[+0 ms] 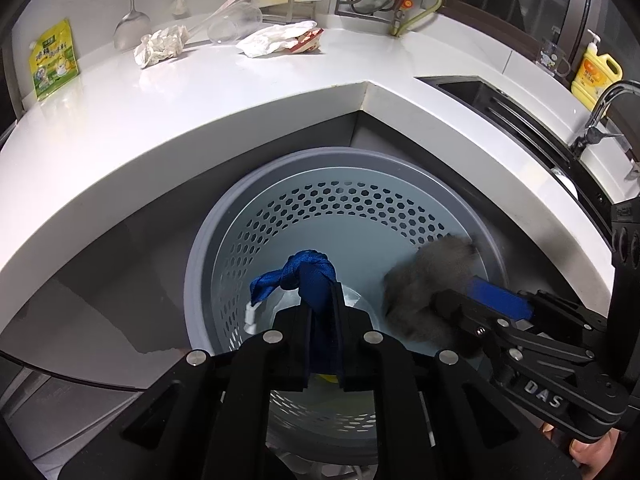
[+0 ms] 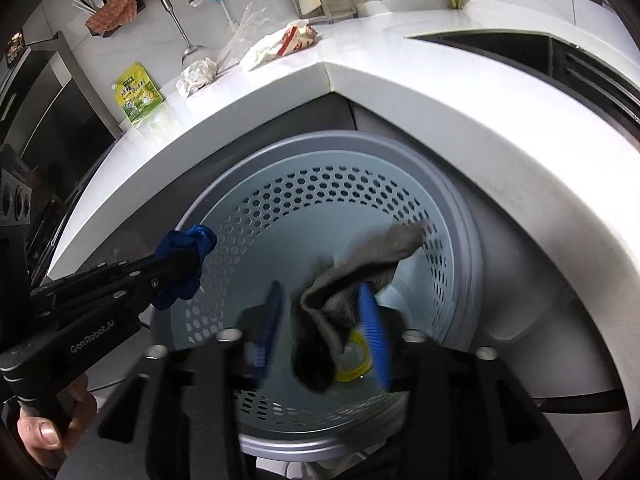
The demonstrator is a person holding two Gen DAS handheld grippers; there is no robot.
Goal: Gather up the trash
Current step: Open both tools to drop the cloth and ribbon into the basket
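A grey perforated bin point(image 1: 224, 240) point(image 2: 460, 224) stands under the white counter corner. My left gripper point(image 1: 322, 300) is shut on a knotted blue cloth point(image 1: 308, 272) and holds it over the bin mouth; it also shows in the right wrist view point(image 2: 180, 264). My right gripper point(image 2: 320, 320) is open over the bin, and a grey cloth point(image 2: 360, 276) hangs loose between its blue pads point(image 2: 372, 320), blurred. The grey cloth also shows in the left wrist view point(image 1: 424, 280). A yellow piece point(image 2: 354, 360) lies at the bin bottom.
On the counter point(image 1: 240, 92) lie crumpled white paper point(image 1: 160, 44), a tissue with a red wrapper point(image 1: 280, 38), a clear cup point(image 1: 236, 24) and a green pouch point(image 1: 54, 60). A sink point(image 1: 500, 108) and yellow soap bottle point(image 1: 596, 76) are at the right.
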